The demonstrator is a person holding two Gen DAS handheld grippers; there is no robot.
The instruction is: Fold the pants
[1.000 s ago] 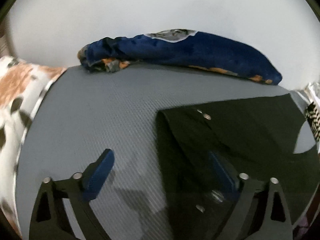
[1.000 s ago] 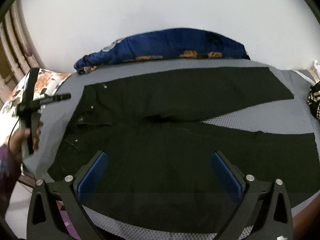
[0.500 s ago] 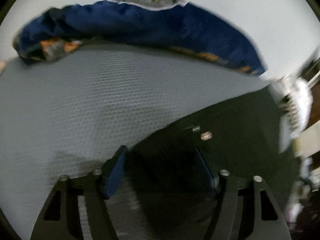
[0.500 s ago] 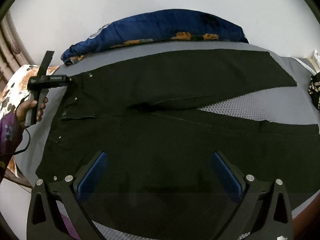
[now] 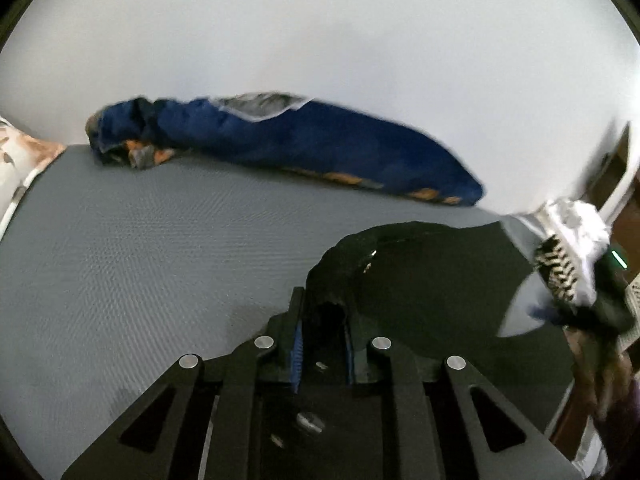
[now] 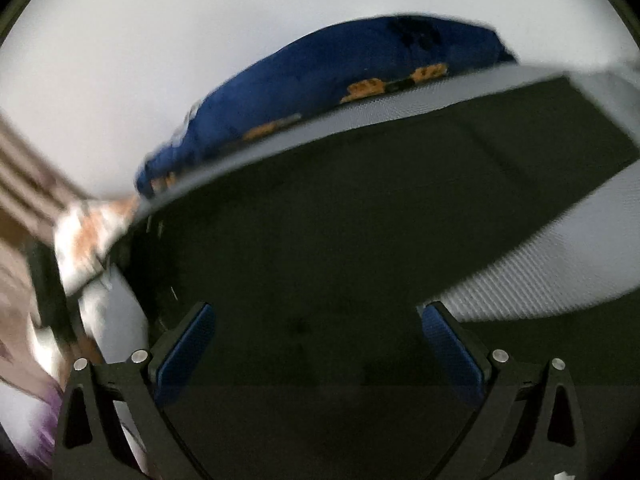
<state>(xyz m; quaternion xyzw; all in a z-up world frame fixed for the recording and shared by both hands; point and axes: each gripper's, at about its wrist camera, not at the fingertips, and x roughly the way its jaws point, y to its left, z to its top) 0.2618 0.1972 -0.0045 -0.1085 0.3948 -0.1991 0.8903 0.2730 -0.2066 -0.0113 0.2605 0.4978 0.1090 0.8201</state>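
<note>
The black pants (image 6: 360, 240) lie spread on the grey bed surface (image 5: 140, 248). In the left wrist view my left gripper (image 5: 322, 320) is shut on the waist corner of the pants (image 5: 420, 280), with the black cloth bunched between the blue pads and lifted a little. In the right wrist view my right gripper (image 6: 316, 344) is open, with its blue pads (image 6: 188, 344) wide apart low over the pants near the waist end. This view is blurred by motion.
A rolled dark blue blanket (image 5: 300, 148) lies along the far edge against the white wall, also in the right wrist view (image 6: 320, 88). A floral pillow (image 5: 16, 156) sits at the left. White and patterned cloth (image 5: 568, 240) lies at the right edge.
My left gripper closed on the waist corner of the pants and raised it. My right gripper, still open, swung down and left, closer to the pants.
</note>
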